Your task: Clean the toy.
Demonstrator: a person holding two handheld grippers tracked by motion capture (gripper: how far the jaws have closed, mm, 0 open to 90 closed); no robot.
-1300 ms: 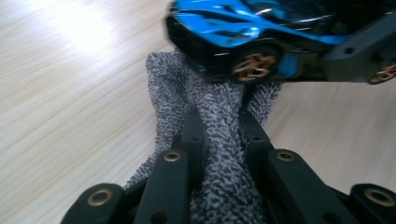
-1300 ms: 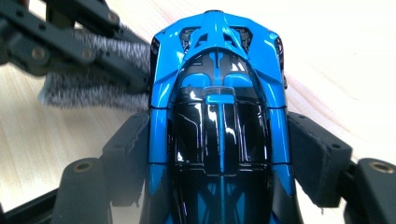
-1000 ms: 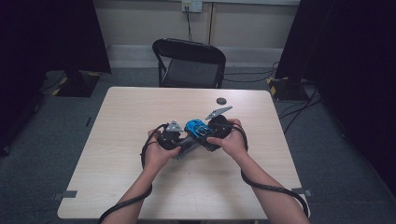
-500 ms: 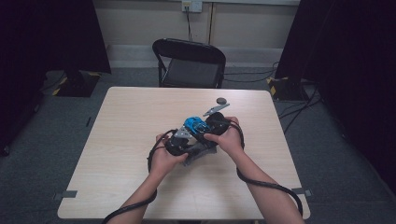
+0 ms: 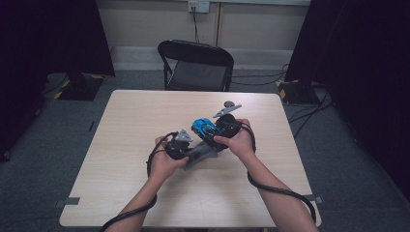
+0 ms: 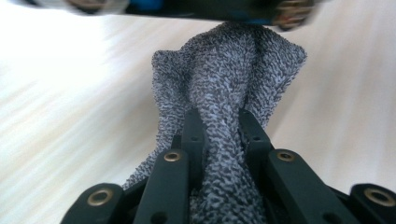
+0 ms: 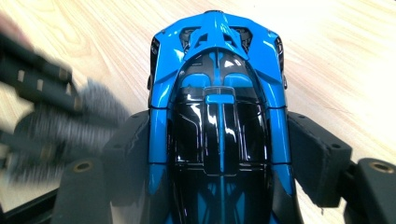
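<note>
We have the blue toy car (image 7: 218,121) held between the jaws of the right gripper (image 7: 219,154), which stand fairly wide and press on its two flanks, its nose pointing away from us along the jaws; in the high view the car (image 5: 205,128) sits near the middle of the table (image 5: 121,145), a little to the right and toward the far side, whether lifted clear of the wood or resting on it we cannot tell; just beside it, the left gripper (image 6: 217,140) has its jaws drawn narrow on a bunched grey cloth (image 6: 224,93), pinching a fold so that the rest fans out toward the car's side; in the high view that cloth (image 5: 198,153) hangs between our two hands, its far end touching or almost touching the car (the blur in both gripper views keeps us from saying which); we judge the work to be a wiping of the car, and it looks under way rather than finished: both things are gripped and brought together, but how much of the body has been gone over the pictures do not tell; a small dark round thing (image 5: 229,103) lies on the table beyond the right hand, and a black folding chair (image 5: 196,63) stands behind the far edge.
</note>
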